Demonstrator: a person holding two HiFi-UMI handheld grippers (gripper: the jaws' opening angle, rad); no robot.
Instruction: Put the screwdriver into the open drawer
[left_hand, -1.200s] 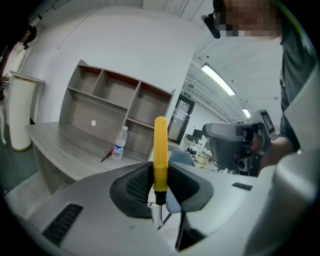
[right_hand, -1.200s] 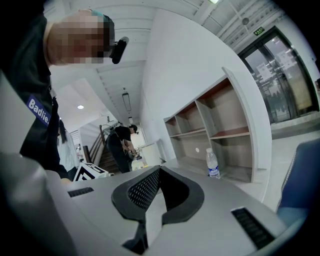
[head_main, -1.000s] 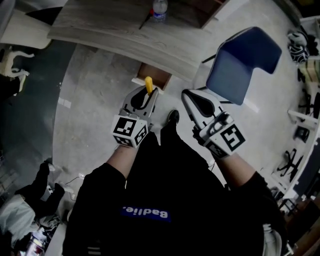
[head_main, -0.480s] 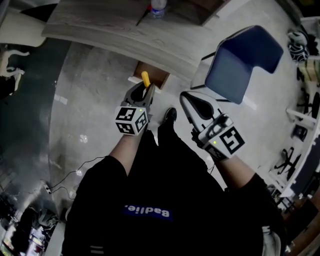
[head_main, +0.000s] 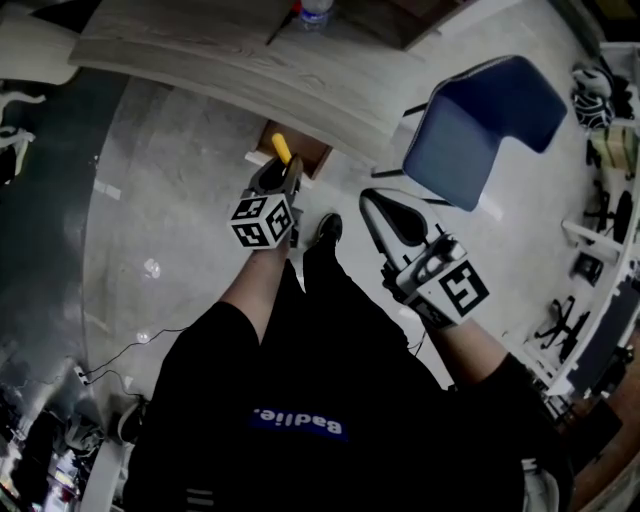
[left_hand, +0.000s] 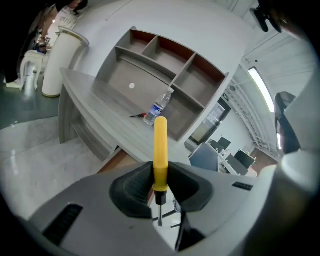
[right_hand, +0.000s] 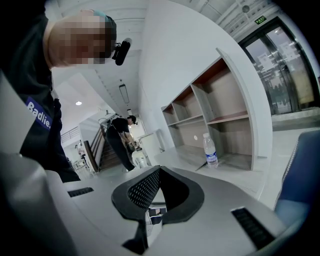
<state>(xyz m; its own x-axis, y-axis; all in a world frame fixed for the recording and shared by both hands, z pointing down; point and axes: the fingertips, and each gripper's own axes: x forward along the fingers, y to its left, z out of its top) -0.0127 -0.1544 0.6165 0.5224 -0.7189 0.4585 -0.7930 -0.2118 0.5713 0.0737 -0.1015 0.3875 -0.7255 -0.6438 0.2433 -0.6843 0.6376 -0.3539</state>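
Screwdriver (left_hand: 160, 148) is pinched by its yellow handle in the left claw (left_hand: 160, 176), which the hand holds low and tilted down before the open drawer (head_main: 312, 160) under the counter (head_main: 200, 50). Only the left gripper view shows its dark shaft. The right claw (right_hand: 157, 192) is closed and empty.

Two grey hand-held grippers show: the left hand-held gripper (head_main: 283, 172) and the right hand-held gripper (head_main: 375, 203). There is one yellow-handled screwdriver (head_main: 283, 148), one clear plastic water bottle (head_main: 316, 10), one blue moulded chair (head_main: 480, 125), one open wooden drawer (head_main: 305, 158) and one grey wood-grain counter (head_main: 200, 50).
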